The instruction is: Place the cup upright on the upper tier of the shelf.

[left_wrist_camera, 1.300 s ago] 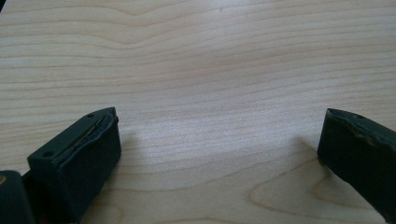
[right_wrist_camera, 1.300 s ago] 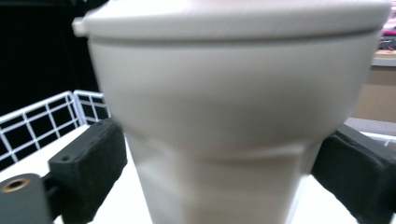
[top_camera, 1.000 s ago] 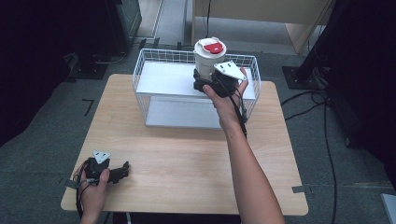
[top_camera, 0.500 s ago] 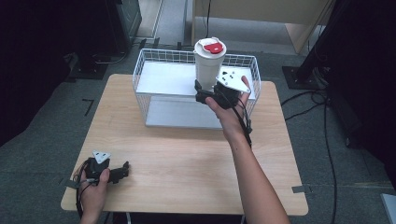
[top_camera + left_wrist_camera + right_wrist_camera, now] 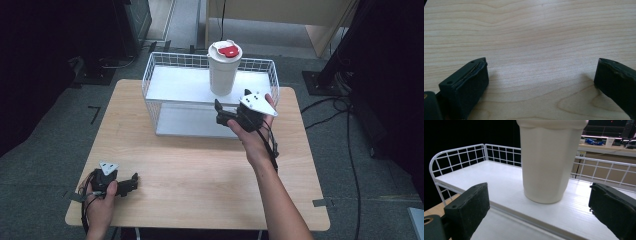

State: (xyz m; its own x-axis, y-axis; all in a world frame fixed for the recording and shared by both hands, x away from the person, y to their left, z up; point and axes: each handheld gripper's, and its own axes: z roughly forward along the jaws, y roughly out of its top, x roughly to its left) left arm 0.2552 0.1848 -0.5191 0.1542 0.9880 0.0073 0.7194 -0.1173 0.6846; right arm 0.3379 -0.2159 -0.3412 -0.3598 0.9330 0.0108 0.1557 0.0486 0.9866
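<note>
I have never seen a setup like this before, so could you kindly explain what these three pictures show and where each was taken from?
A person works at a wooden table with hand-held tongs in each hand; there is no robot arm. The high view looks down from above the person's side. The left tongs rest low on the table near its front left corner, jaws open; their own camera shows bare wood between the two black jaws. The right tongs are held open just in front of a white wire shelf rack. A white cup with a white lid bearing a red patch stands on the rack's upper shelf. The right gripper view looks at that cup between the open jaws. Nothing is held.
</note>
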